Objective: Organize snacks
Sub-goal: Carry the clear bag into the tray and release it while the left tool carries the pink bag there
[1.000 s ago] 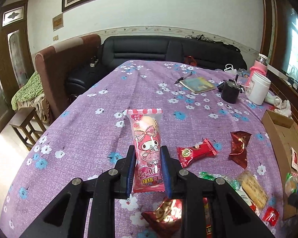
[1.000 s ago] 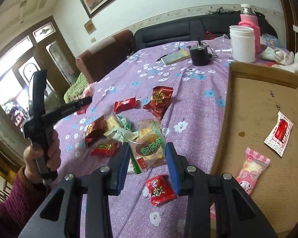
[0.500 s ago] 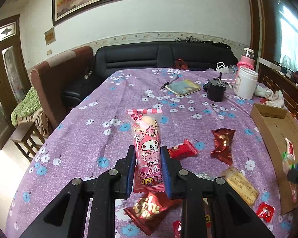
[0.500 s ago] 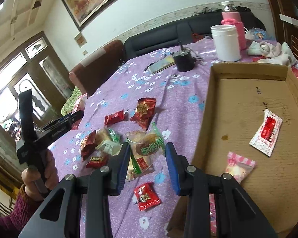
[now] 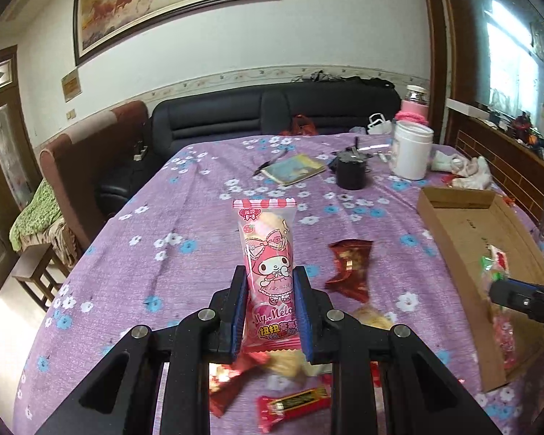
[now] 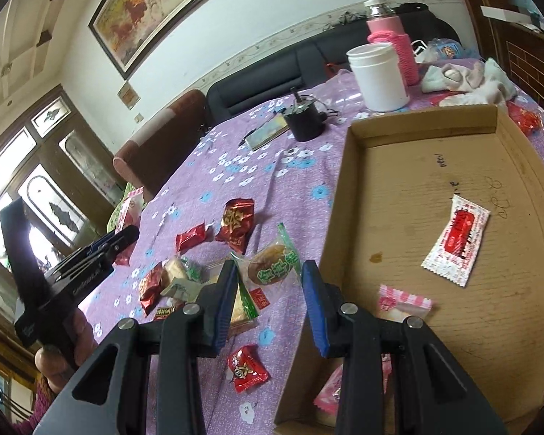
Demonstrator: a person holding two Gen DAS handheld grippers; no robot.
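Observation:
A tall pink My Melody snack packet (image 5: pixel 268 239) stands upright between the jaws of my left gripper (image 5: pixel 268 279), which is shut on it above the purple flowered tablecloth (image 5: pixel 185 253). My right gripper (image 6: pixel 268 272) is shut on a clear packet with a round pastry and a green label (image 6: pixel 275 261), held at the left wall of the cardboard box (image 6: pixel 435 181). Inside the box lie a white and red sachet (image 6: pixel 457 243) and another pink packet (image 6: pixel 402 301). In the right wrist view a hand (image 6: pixel 65 355) holds the left gripper (image 6: pixel 127 233) at the left.
Loose snacks lie on the cloth: a red-gold wrapper (image 5: pixel 348 268), a red bar (image 5: pixel 293 404), and small red packets (image 6: pixel 246 368). Farther back stand a black can (image 5: pixel 351 174), a white jar (image 5: pixel 411 152) and a notebook (image 5: pixel 295 168). The box (image 5: pixel 453 199) lies at the right.
Both grippers have moved right with their packets. The loose snacks have slid left and down in view, and the box now fills more of the right wrist view.

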